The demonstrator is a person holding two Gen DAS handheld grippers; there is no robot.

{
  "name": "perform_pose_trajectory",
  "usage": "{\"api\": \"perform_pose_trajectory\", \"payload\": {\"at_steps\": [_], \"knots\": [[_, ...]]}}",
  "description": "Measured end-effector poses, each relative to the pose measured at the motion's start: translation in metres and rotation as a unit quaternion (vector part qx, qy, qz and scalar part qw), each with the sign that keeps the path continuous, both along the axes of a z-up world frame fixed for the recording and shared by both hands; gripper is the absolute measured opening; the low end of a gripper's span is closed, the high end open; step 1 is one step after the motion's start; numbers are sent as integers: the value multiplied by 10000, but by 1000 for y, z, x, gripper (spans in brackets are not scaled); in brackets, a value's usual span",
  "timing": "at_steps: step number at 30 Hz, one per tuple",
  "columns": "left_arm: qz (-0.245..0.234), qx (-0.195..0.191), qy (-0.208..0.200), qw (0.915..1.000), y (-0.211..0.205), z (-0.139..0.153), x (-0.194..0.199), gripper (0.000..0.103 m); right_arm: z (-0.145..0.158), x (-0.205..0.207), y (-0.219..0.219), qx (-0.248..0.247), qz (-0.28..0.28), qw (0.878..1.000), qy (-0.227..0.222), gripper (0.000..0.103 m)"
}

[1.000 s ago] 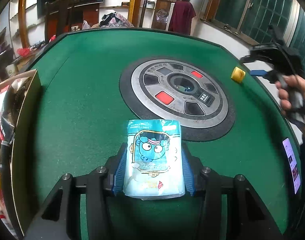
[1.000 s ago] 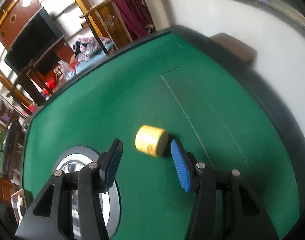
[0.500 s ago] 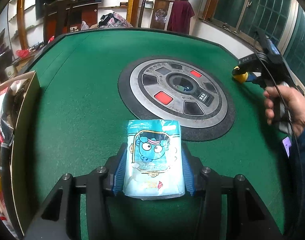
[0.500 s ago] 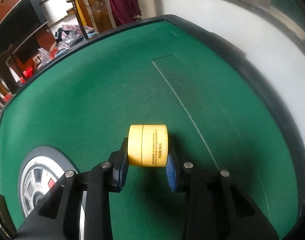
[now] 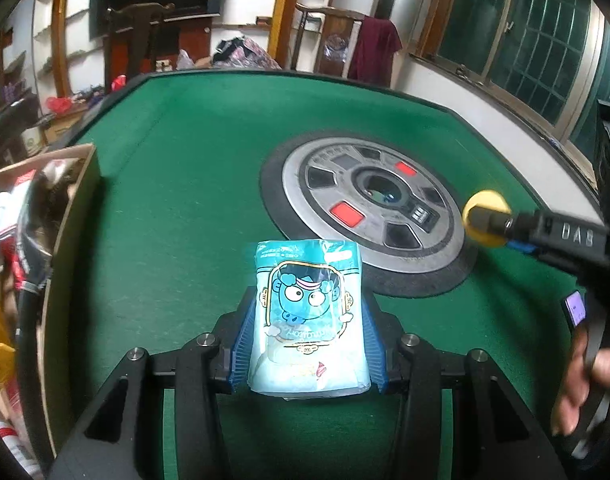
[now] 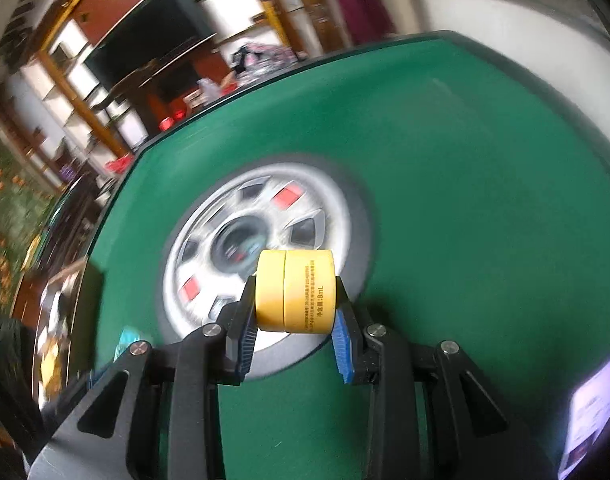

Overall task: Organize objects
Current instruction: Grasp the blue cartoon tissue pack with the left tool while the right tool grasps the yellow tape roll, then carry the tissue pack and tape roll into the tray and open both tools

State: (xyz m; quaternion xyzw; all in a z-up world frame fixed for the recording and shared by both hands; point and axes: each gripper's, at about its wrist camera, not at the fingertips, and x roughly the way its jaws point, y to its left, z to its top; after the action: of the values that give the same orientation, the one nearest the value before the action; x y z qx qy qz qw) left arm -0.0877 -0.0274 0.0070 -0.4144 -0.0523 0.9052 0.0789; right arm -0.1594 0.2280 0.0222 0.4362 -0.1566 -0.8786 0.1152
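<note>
While grippers grip, green felt (image 5: 177, 208) lies bare

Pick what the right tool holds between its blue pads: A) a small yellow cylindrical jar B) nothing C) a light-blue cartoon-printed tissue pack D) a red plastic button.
A: in the right wrist view the small yellow cylindrical jar sits clamped between the right tool's blue pads, lifted above the green felt table.

Round console (image 5: 369, 204) sits mid-surface (image 5: 177, 200); box (image 5: 77, 208) at its left edge; packet (image 5: 309, 316) between left hand-held gripper (image 5: 307, 340) pads, near side; jar (image 6: 295, 296) in right hand-held gripper (image 6: 293, 316), over console's right rim.
</note>
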Motion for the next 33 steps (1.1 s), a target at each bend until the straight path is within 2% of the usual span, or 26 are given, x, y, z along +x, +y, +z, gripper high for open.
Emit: {"api": "perform_pose_trajectory", "payload": {"at_steps": [5, 10, 20, 33], "knots": [[200, -398, 260, 9987, 4, 6, 7, 42, 1, 7, -26, 70, 638, 9979, 87, 29], [316, -746, 403, 9959, 10, 9, 13, 42, 2, 2, -42, 194, 794, 9964, 209, 29], [487, -926, 541, 9930, 9, 14, 36, 42, 0, 3, -59, 346, 962, 9943, 292, 29], [617, -815, 840, 9912, -4, 35, 64, 42, 0, 12, -76, 548, 1088, 9917, 421, 29]]}}
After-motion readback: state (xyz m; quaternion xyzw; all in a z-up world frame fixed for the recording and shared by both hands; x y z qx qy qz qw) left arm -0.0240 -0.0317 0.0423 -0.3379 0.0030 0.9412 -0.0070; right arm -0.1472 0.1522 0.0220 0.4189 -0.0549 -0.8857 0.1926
